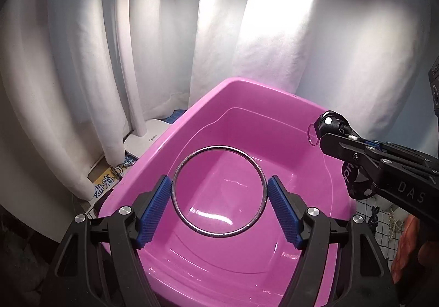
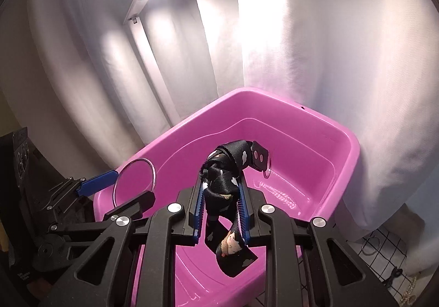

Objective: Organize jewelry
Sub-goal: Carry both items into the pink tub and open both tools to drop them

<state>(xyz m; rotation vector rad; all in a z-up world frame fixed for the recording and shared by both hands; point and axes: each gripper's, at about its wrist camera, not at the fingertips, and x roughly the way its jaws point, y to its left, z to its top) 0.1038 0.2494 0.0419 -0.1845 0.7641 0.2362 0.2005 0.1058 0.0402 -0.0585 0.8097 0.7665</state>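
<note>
Filling the centre and lower half of the left wrist view, a pink plastic tub (image 1: 247, 104) sits before a white curtain (image 1: 274, 46). The left gripper (image 1: 219, 194) at the bottom of the frame pinches a large silver bangle (image 1: 175, 186) between its blue pads (image 1: 153, 207), the ring held upright over the tub's interior. At the right edge the right gripper (image 1: 326, 128) reaches in over the tub's rim, with a small clear ring (image 1: 312, 136) hanging at its tip. A white lamp base (image 1: 145, 139) stands at middle left beside the tub.

From the right wrist view, the same tub (image 2: 343, 142) occupies the centre. The right gripper (image 2: 221, 200) is pressed together on a black patterned lanyard strap (image 2: 219, 183), whose black end tab (image 2: 259, 156) and clear ring (image 2: 267, 168) dangle above the tub's floor. One strap end droops below the fingers in the lower centre. At middle left the left gripper (image 2: 131, 186) holds the bangle (image 2: 120, 178) just inside the tub's left wall. A wire grid (image 2: 384, 246) shows in the lower right corner.
</note>
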